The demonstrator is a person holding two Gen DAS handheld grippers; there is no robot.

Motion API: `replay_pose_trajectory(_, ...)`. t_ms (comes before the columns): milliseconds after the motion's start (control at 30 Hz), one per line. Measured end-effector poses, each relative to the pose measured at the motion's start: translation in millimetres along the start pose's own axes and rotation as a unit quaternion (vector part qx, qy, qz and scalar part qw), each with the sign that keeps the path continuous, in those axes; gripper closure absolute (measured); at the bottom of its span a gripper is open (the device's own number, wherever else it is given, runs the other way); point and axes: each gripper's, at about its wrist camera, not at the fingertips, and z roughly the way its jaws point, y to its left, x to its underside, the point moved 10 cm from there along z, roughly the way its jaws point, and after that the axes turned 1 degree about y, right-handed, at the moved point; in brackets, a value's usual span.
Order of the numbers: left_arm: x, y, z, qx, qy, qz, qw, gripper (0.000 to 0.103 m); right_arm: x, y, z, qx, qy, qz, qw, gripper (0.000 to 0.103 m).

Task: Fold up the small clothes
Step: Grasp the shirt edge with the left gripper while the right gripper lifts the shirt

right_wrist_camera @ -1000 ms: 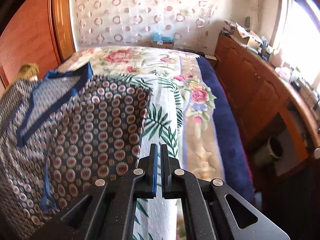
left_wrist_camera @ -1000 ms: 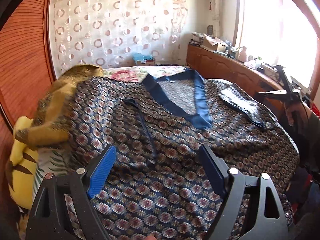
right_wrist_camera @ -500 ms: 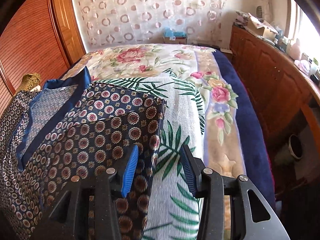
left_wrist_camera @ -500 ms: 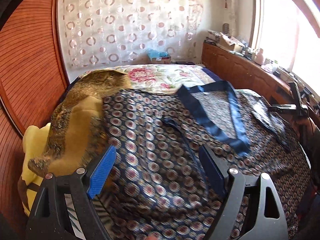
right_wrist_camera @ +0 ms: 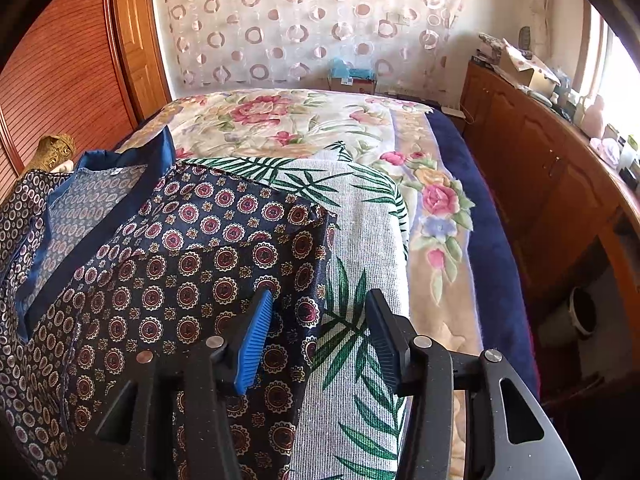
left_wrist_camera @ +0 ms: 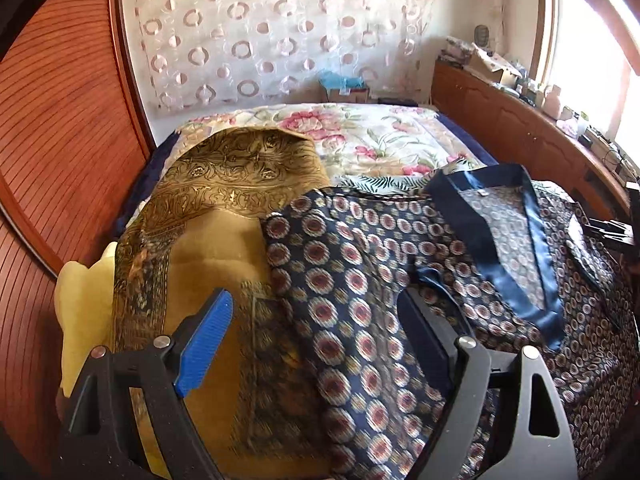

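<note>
A navy garment with round medallions [left_wrist_camera: 360,264] and a plain blue V collar [left_wrist_camera: 516,280] lies spread on the bed. My left gripper [left_wrist_camera: 314,300] hangs open above its left edge, where it overlaps a gold patterned cloth [left_wrist_camera: 224,200]; nothing is between the fingers. In the right wrist view the garment's [right_wrist_camera: 200,240] right side is folded inward. My right gripper [right_wrist_camera: 318,296] is opening just above that folded edge. The edge runs under the gap, and the pads do not press on it.
A floral bedspread [right_wrist_camera: 280,120] and a leaf-print towel [right_wrist_camera: 360,240] lie under the clothes. A yellow item [left_wrist_camera: 80,300] sits left of the gold cloth. A wooden wardrobe [left_wrist_camera: 60,120] stands on the left, and a cluttered wooden cabinet [right_wrist_camera: 540,160] lines the right.
My left gripper has swept left across the navy garment to its edge by the gold cloth. The right gripper's jaws went from shut to parted, and it closed in on the folded edge.
</note>
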Motion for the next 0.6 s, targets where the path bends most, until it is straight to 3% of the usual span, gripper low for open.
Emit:
replay_pose_trajectory(100,-7,3,10,0.013,0.008,0.0,0.9999,0.018,0,-1,0,0.002,0.0,-0.002,1.0,0.053)
replay_pose_trajectory(233,-13,6,23,0.025,0.022,-0.01,0.9994,0.042,0,-2,-1,0.002,0.0,-0.003,1.0,0.053)
replay_pose_trajectory(300,-17,14,28,0.019,0.026,-0.021,0.9993,0.046,0,-1,-1,0.003,0.0,-0.003,1.0,0.053)
replay_pose_trajectory(600,-16,17,37,0.04,0.038,-0.046,0.9974,0.046,0,-1,-1,0.003,0.0,-0.003,1.0,0.053)
